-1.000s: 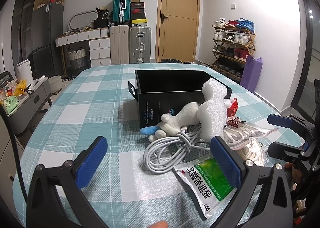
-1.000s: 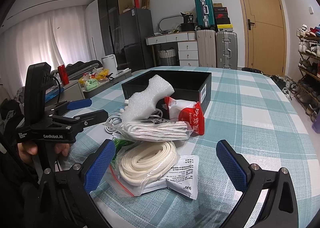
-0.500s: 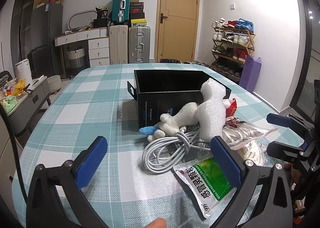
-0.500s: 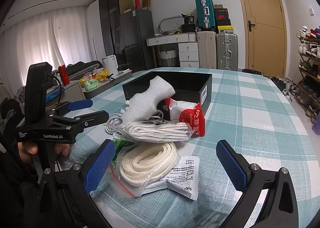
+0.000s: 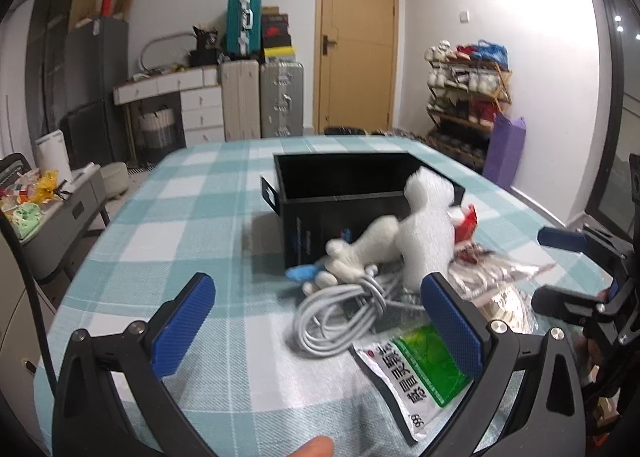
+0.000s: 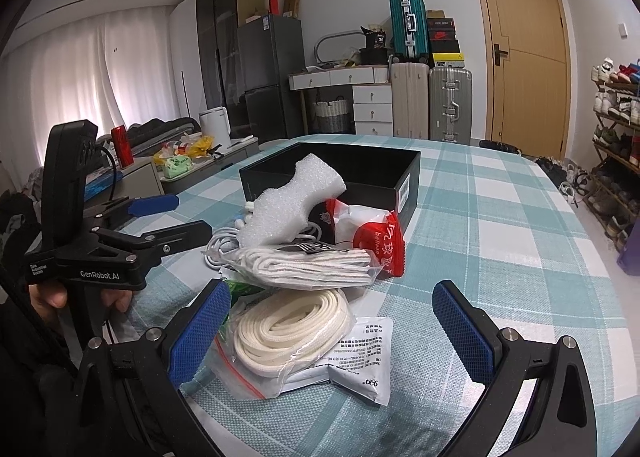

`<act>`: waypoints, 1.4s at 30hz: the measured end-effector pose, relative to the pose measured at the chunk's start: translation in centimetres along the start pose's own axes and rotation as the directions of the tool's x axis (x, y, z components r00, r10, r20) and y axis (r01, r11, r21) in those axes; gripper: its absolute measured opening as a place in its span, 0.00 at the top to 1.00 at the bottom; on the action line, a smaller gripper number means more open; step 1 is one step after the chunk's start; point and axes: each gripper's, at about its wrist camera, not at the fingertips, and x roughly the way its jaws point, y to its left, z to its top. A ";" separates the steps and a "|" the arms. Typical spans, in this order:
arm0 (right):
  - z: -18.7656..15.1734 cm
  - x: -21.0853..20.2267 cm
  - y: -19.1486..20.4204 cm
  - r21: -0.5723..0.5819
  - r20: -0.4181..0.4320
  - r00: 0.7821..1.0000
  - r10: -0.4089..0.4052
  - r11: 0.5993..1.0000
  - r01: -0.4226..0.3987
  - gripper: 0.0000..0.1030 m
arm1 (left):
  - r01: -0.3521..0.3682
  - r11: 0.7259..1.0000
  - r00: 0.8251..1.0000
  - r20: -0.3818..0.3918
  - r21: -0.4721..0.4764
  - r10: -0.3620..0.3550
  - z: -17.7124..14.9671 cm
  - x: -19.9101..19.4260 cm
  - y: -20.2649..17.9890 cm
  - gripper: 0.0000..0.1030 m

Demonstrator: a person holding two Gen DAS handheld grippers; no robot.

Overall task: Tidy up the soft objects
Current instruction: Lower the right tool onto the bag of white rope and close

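Observation:
An open black box (image 5: pixel 344 185) (image 6: pixel 372 173) stands mid-table. Against its near side lies a pile: a white foam piece (image 5: pixel 428 229) (image 6: pixel 296 201), a white plush toy (image 5: pixel 360 249), a coiled white cable (image 5: pixel 340 309), a red balloon packet (image 6: pixel 380 241), a bag of white cord (image 6: pixel 308 265), a bagged cream strap coil (image 6: pixel 288 325) and a green-and-white sachet (image 5: pixel 416 365). My left gripper (image 5: pixel 316 325) hovers open just short of the cable. My right gripper (image 6: pixel 332 329) is open over the strap coil. Each gripper shows in the other's view: right (image 5: pixel 568 269), left (image 6: pixel 160 217).
The table wears a teal-and-white checked cloth (image 5: pixel 192 217). A low side cabinet (image 5: pixel 52 217) with clutter stands off its left edge. Suitcases (image 5: pixel 260 97), a door and a shoe rack (image 5: pixel 468 97) line the far walls.
The left wrist view has drifted slightly, with the pile now sitting a little lower and blurred by motion. The right gripper has barely moved. Both stay open and nothing was picked up.

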 end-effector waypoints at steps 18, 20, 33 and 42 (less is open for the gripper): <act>-0.4 2.5 2.5 -0.073 -0.164 0.986 0.006 0.997 -0.018 0.01 | 0.015 0.999 1.000 -0.006 0.036 -0.015 0.2 -0.2 0.3 0.00; -0.4 3.2 2.9 -0.079 -0.182 0.983 0.008 0.997 -0.023 0.04 | 0.016 0.999 1.000 -0.008 0.043 -0.016 0.0 -0.1 0.3 0.00; -0.6 5.4 3.7 -0.096 -0.255 0.967 -0.009 0.995 -0.016 0.18 | 0.054 0.998 0.998 -0.022 -0.027 -0.055 -0.1 0.1 1.6 0.00; -0.6 5.5 4.1 -0.115 -0.253 0.967 0.017 0.992 -0.047 0.41 | 0.063 0.998 0.998 -0.026 -0.026 -0.063 -0.2 0.1 1.5 0.00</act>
